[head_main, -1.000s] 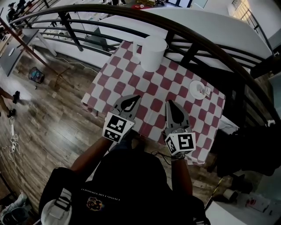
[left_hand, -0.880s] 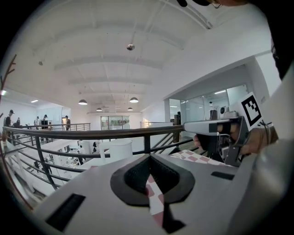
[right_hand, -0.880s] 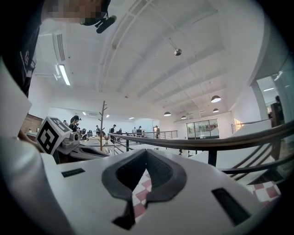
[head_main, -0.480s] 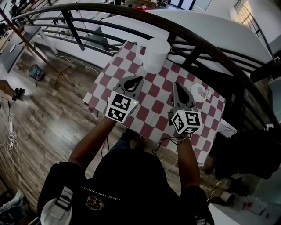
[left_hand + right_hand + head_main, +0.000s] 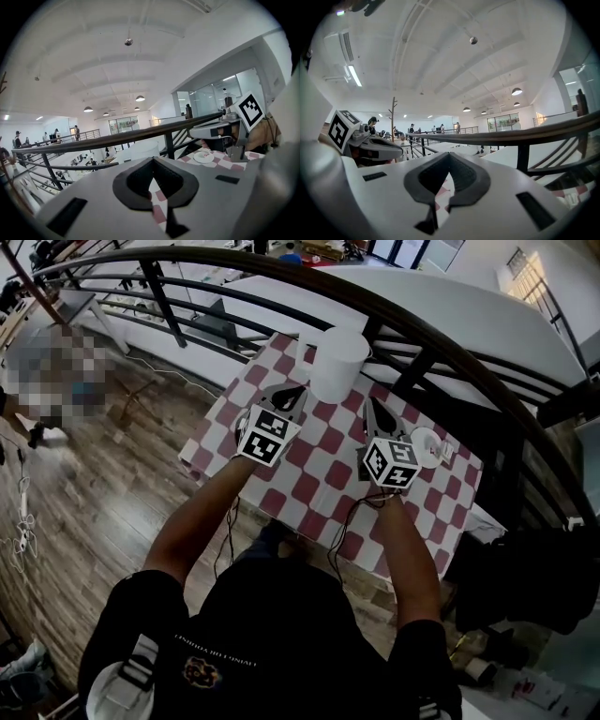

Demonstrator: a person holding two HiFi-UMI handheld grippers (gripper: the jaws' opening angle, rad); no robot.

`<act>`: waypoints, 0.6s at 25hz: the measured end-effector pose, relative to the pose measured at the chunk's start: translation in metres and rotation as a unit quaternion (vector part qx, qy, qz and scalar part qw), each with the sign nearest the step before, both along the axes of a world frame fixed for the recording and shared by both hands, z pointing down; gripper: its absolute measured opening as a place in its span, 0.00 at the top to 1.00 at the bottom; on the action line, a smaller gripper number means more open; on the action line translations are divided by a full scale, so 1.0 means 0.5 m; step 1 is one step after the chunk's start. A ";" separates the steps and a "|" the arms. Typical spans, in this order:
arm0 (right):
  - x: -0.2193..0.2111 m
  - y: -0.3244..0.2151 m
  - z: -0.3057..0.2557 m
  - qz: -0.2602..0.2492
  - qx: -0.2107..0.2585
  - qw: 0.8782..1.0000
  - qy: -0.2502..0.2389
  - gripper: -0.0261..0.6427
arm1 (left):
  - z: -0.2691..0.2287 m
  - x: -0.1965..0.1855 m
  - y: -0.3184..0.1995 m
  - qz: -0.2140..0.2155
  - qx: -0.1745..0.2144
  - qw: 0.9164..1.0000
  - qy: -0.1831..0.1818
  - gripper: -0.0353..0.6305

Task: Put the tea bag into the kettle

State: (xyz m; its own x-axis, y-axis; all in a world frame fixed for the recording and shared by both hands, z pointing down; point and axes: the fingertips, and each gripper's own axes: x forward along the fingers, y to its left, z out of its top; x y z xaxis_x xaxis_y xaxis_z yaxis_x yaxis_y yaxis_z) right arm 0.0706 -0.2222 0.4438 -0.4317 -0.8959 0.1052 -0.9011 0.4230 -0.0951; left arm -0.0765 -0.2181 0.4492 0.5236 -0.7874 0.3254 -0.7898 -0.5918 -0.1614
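Head view: checkered table (image 5: 319, 474) with kettle (image 5: 337, 364), black railing (image 5: 441, 338), wooden floor (image 5: 103, 484).

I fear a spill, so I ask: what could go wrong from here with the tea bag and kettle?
1. The right tool is shut; unless opened, it might push the saucer holding the tea bag toward the edge of the table.
2. The left tool, also shut, points at the kettle, which stands by the table's far edge; a bump might tip it.
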 end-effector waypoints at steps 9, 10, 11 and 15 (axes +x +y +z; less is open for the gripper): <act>-0.012 -0.092 0.024 0.000 -0.029 1.000 0.001 0.94 | 0.028 -0.007 -0.114 -0.031 -0.033 0.999 -0.001 0.95; -0.011 -0.101 0.021 0.002 -0.031 1.000 -0.003 0.94 | 0.026 -0.008 -0.123 -0.034 -0.034 0.999 0.003 0.95; -0.009 -0.109 0.019 0.003 -0.032 0.999 -0.005 0.94 | 0.023 -0.008 -0.132 -0.037 -0.035 0.999 0.007 0.95; 0.001 -0.144 0.008 0.006 -0.032 0.999 -0.001 0.94 | 0.010 -0.010 -0.178 -0.050 -0.036 0.998 0.014 0.95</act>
State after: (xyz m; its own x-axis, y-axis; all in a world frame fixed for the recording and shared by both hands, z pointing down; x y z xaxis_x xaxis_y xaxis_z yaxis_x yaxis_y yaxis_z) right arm 0.0710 -0.2940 0.4477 -0.4215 -0.8922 0.1623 -0.9058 0.4055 -0.1229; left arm -0.0815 -0.3070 0.4544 0.4539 -0.8111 0.3688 -0.8487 -0.5197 -0.0983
